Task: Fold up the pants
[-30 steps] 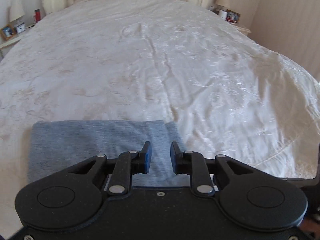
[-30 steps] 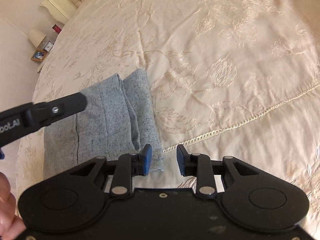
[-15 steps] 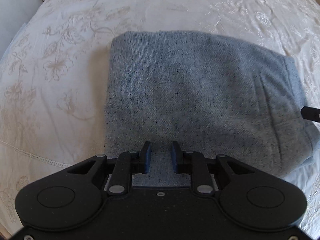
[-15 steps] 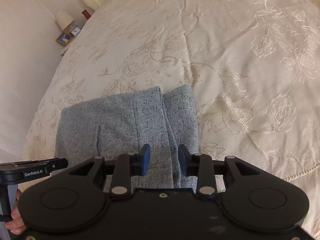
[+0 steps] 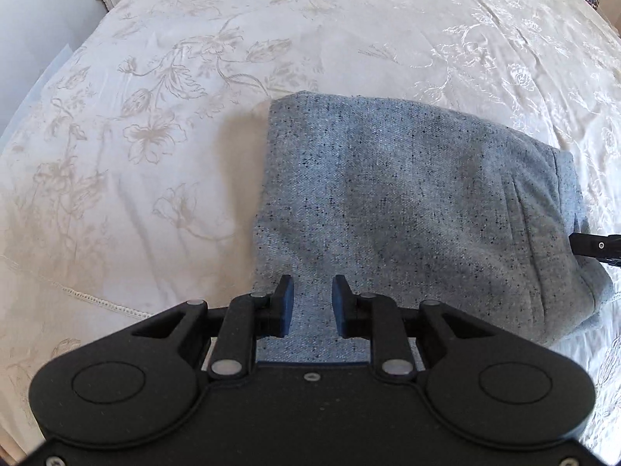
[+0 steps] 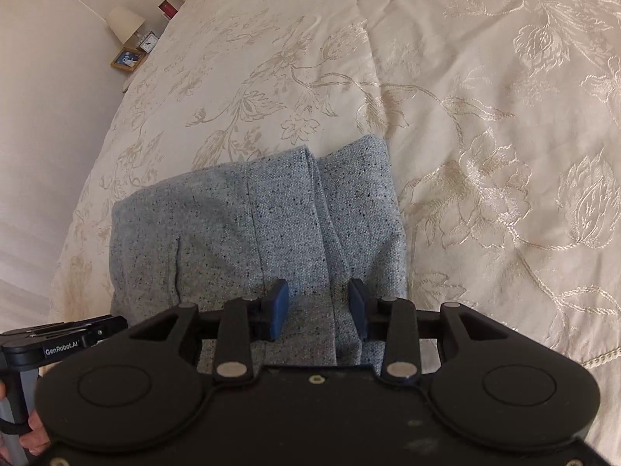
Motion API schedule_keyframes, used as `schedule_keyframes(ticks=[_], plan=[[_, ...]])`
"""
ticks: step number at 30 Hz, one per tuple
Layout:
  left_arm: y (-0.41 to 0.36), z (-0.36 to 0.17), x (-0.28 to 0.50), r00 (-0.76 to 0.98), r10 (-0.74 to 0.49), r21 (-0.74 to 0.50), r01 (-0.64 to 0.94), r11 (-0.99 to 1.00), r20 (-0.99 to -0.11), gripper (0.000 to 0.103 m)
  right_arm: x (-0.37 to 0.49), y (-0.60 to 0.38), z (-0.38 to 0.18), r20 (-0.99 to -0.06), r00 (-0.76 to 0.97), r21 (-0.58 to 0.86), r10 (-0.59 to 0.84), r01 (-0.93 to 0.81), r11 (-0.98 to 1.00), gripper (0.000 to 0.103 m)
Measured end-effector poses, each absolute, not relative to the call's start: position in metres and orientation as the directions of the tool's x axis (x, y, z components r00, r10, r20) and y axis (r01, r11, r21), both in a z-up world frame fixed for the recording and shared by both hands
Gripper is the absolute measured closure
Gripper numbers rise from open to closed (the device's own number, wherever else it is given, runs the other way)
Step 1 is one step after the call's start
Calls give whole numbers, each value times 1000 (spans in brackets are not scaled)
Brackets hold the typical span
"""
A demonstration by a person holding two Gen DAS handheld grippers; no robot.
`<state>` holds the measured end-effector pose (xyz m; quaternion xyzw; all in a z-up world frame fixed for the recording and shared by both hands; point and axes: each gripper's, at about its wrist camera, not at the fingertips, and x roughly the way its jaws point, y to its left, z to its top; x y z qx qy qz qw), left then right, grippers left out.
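Note:
The grey-blue speckled pants [image 5: 407, 209] lie folded into a thick rectangle on the cream embroidered bedspread [image 5: 174, 116]. My left gripper [image 5: 312, 295] hangs over their near edge, close to the left corner, jaws a narrow gap apart with nothing pinched. In the right wrist view the pants [image 6: 240, 240] show stacked layers and a seam at their right end. My right gripper [image 6: 318, 295] hovers over that end with its jaws opening; fabric lies below them, not gripped. The left gripper's black body [image 6: 62, 343] shows at the lower left, held by a hand [image 6: 31, 431].
A bedside table with a lamp [image 6: 124, 23], a small clock [image 6: 149, 42] and a photo frame [image 6: 126, 59] stands by the wall at the bed's far left. A lace trim [image 5: 97, 303] runs along the bedspread near the front edge.
Both grippers tilted down and came in over the pants. The left view swung from the headboard to the folded fabric. The right jaws spread wider.

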<state>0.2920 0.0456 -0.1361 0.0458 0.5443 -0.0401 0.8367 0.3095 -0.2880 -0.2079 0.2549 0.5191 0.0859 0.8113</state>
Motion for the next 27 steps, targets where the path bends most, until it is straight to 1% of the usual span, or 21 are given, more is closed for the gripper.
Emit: schedule_keyframes(ticks=[1, 2, 3, 5, 7, 10, 13, 16, 18, 19, 20, 24, 27], plan=[[46, -134, 290, 411, -12, 39, 115, 993, -912, 72, 309, -288, -208, -795, 446, 511, 411, 129, 850, 72], [47, -132, 288, 416, -4, 48, 114, 992, -909, 72, 308, -288, -207, -789, 445, 523, 422, 127, 843, 85], [49, -131, 288, 421, 4, 57, 112, 992, -907, 72, 304, -287, -202, -784, 449, 529, 429, 121, 840, 92], [51, -128, 287, 422, 13, 64, 107, 992, -906, 72, 299, -282, -189, -785, 466, 505, 409, 99, 857, 95], [58, -128, 291, 426, 16, 61, 94, 994, -905, 72, 292, -275, -172, -783, 489, 476, 385, 73, 876, 95], [60, -122, 290, 437, 15, 58, 86, 995, -899, 72, 283, -270, -145, -754, 548, 460, 362, 47, 887, 96], [58, -117, 291, 445, -7, 41, 97, 994, -896, 72, 273, -276, -126, -727, 600, 465, 334, 73, 882, 97], [49, -116, 294, 448, -17, 45, 127, 991, -894, 72, 269, -280, -134, -767, 582, 415, 268, 132, 900, 97], [42, -114, 298, 452, -24, 48, 148, 988, -891, 72, 273, -283, -154, -819, 517, 383, 248, 172, 908, 96], [39, -112, 300, 456, -29, 49, 158, 986, -889, 72, 273, -283, -160, -832, 498, 375, 245, 180, 909, 95], [35, -110, 304, 463, -35, 49, 169, 984, -886, 72, 271, -283, -161, -835, 500, 366, 230, 192, 911, 89], [20, -106, 326, 486, -47, 57, 198, 978, -873, 71, 267, -280, -140, -784, 593, 352, 184, 180, 918, 84], [7, -114, 353, 496, -19, 94, 202, 975, -868, 70, 283, -271, -129, -755, 626, 349, 194, 132, 928, 83]])
